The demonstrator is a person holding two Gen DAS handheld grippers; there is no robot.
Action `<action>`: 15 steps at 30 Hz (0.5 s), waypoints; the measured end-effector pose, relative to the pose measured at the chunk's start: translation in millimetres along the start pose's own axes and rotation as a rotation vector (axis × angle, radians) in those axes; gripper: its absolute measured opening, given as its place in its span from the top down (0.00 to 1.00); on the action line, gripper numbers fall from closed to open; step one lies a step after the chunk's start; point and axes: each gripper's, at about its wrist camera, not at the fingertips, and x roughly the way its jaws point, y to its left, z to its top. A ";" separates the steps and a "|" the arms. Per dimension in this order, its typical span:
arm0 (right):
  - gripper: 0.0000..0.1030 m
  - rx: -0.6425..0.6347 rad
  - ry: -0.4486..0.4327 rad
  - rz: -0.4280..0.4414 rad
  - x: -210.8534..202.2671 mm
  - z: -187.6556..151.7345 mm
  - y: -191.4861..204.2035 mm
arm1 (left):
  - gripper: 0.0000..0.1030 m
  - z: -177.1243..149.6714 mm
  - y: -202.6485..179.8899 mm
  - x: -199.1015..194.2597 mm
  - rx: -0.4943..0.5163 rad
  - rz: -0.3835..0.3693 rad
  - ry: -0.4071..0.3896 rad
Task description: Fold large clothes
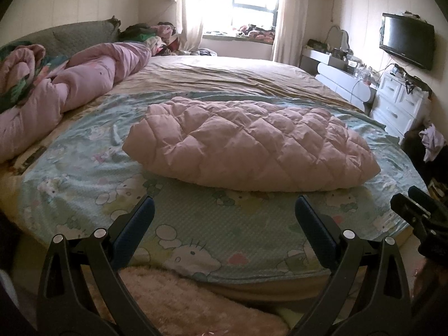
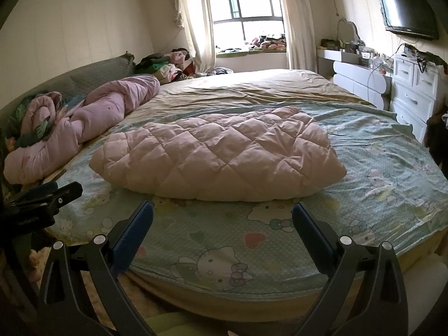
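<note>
A pink quilted padded garment (image 1: 249, 142) lies folded into a compact bundle on the cartoon-print sheet (image 1: 212, 224) near the bed's front edge; it also shows in the right wrist view (image 2: 218, 154). My left gripper (image 1: 224, 210) is open and empty, held a little short of the bundle's near edge. My right gripper (image 2: 222, 212) is open and empty, also just short of the bundle. The left gripper shows at the left edge of the right wrist view (image 2: 42, 198), and the right gripper at the right edge of the left wrist view (image 1: 420, 212).
A rumpled pink duvet (image 1: 70, 84) lies along the bed's left side by the grey headboard (image 1: 72, 33). A tan sheet (image 1: 229, 72) covers the far bed. White drawers (image 1: 400, 106), a wall television (image 1: 406, 42) and a fluffy pink rug (image 1: 179, 302) are nearby.
</note>
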 end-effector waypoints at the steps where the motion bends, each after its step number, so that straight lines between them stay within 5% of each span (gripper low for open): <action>1: 0.04 -0.001 -0.002 0.000 -0.4 0.2 0.5 | 0.09 0.1 -0.1 0.1 0.000 0.000 0.000; 15: 0.04 -0.011 -0.001 0.006 -3.0 1.1 4.3 | 0.09 -0.1 -0.7 0.5 -0.002 0.004 0.001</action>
